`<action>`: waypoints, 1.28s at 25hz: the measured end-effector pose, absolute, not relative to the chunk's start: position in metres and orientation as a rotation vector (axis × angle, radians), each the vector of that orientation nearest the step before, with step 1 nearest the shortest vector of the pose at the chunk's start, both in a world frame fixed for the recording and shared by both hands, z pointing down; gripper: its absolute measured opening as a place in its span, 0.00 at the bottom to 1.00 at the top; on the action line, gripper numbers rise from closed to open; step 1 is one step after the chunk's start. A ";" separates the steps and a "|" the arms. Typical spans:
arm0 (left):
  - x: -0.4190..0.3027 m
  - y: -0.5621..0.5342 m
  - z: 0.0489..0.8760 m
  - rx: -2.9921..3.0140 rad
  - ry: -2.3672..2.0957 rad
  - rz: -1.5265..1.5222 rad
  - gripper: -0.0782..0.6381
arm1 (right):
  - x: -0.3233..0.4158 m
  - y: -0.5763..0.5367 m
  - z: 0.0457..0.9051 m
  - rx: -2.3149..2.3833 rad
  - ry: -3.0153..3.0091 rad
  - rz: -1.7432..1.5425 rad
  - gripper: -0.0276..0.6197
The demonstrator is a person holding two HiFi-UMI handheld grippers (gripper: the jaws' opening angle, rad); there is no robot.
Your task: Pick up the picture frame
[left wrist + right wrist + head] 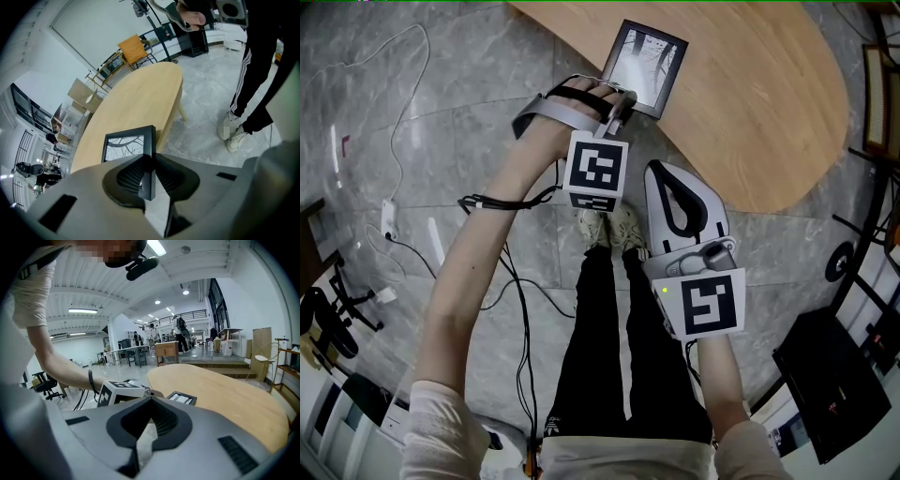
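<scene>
- The grey stone floor (469, 122) takes up most of what lies below me, with black cables (511, 281) trailing across it on the left.
- The oval wooden table (769, 103) fills the far right.
- My right claw (658, 173) hangs near me over the floor, just short of the table's rim. Its jaws are together with nothing between them.
- My left claw (619, 105) reaches to the table's left end. Its jaws are clamped on the near edge of the picture frame (645, 66).
- The picture frame is black around a pale print of dark branches. It sits at the table's near left rim, and I cannot tell whether it has lifted off the wood.
- My pale shoes (609, 230) stand on the floor, near the claws.
</scene>
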State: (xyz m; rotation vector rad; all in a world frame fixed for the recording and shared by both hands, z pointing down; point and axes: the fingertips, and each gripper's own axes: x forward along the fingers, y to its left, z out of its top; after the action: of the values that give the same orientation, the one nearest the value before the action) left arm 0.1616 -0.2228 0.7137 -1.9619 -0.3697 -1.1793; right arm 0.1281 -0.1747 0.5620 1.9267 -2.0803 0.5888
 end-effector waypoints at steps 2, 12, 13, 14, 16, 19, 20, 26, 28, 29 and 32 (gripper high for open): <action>0.164 -0.226 0.705 -1.986 -0.341 -1.179 0.23 | 0.131 -0.177 0.556 1.937 -2.082 0.572 0.05; 0.171 -0.281 0.570 -2.189 -0.003 -1.124 0.23 | 0.153 -0.233 0.449 1.982 -2.126 0.326 0.05; 0.170 -0.287 0.546 -2.227 0.054 -1.112 0.23 | 0.156 -0.239 0.428 1.991 -2.133 0.295 0.05; 0.167 -0.288 0.522 -2.261 0.104 -1.100 0.23 | 0.157 -0.242 0.406 1.994 -2.137 0.275 0.05; 0.158 -0.287 0.467 -2.308 0.190 -1.067 0.23 | 0.156 -0.242 0.356 2.001 -2.149 0.227 0.05; 0.138 -0.301 0.367 -2.341 0.347 -0.967 0.23 | 0.147 -0.247 0.269 2.028 -2.189 0.083 0.05; 0.128 -0.309 0.330 -2.358 0.419 -0.918 0.23 | 0.142 -0.250 0.240 2.039 -2.210 0.030 0.05; 0.041 -0.300 0.133 -2.514 0.877 -0.570 0.23 | 0.097 -0.237 0.099 2.059 -2.340 -0.137 0.05; 0.012 -0.283 0.091 -2.549 1.016 -0.469 0.23 | 0.080 -0.225 0.065 2.042 -2.384 -0.183 0.05; -0.002 -0.276 0.073 -2.565 1.091 -0.409 0.23 | 0.072 -0.220 0.049 2.031 -2.412 -0.205 0.05; -0.041 -0.249 0.038 -2.629 1.299 -0.208 0.23 | 0.050 -0.201 0.019 1.992 -2.497 -0.231 0.05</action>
State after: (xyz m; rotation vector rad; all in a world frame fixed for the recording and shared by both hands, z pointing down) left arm -0.0414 -0.2488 0.0381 -2.6285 1.2987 -0.2077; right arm 0.0501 -0.2009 0.0192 1.9921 -2.4967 -0.2314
